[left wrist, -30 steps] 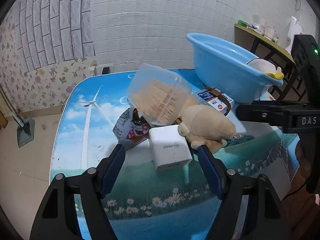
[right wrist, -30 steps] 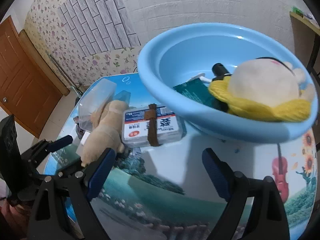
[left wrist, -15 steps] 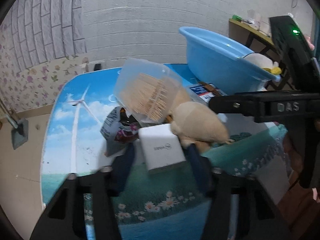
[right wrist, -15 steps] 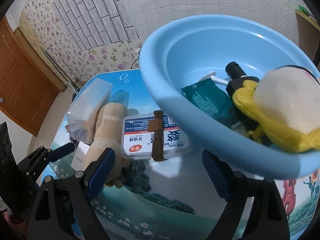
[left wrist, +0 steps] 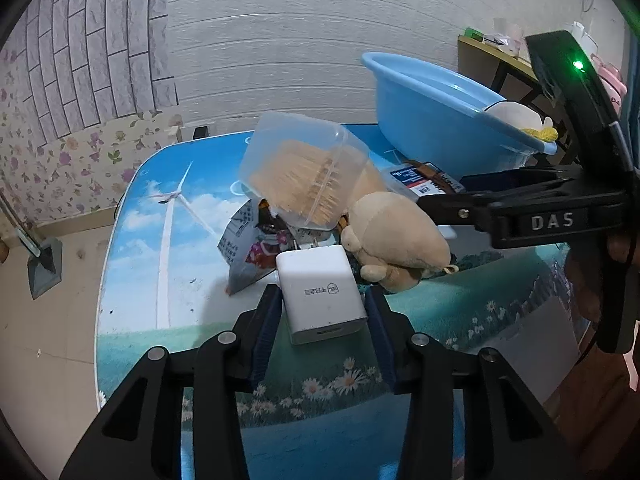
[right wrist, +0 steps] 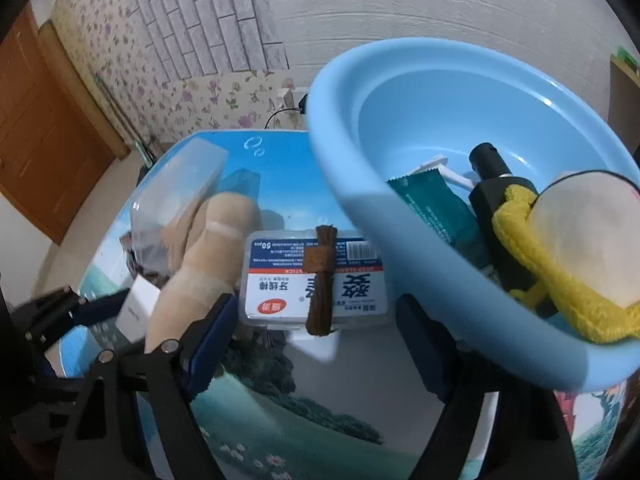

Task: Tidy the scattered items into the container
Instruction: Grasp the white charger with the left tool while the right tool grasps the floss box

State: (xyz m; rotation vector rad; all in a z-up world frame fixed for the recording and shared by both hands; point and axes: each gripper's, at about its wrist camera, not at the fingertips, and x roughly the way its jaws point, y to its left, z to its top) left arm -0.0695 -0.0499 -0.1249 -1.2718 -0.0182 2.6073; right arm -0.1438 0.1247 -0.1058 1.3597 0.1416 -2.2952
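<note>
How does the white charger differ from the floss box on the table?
The charger is opaque plain white and sits between the left gripper's jaws; the floss box is clear with a red-and-blue label, a brown strap across it, and lies ahead of the right gripper, ungripped. Both are outside the basin.

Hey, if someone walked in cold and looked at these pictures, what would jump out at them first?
Probably the big blue basin at the table's far right, already holding a yellow-trimmed plush and a green packet. Next, the pile beside it: a tan plush toy under a tilted clear toothpick box. In front, the left hand-held gripper is shut on a white charger.
</note>
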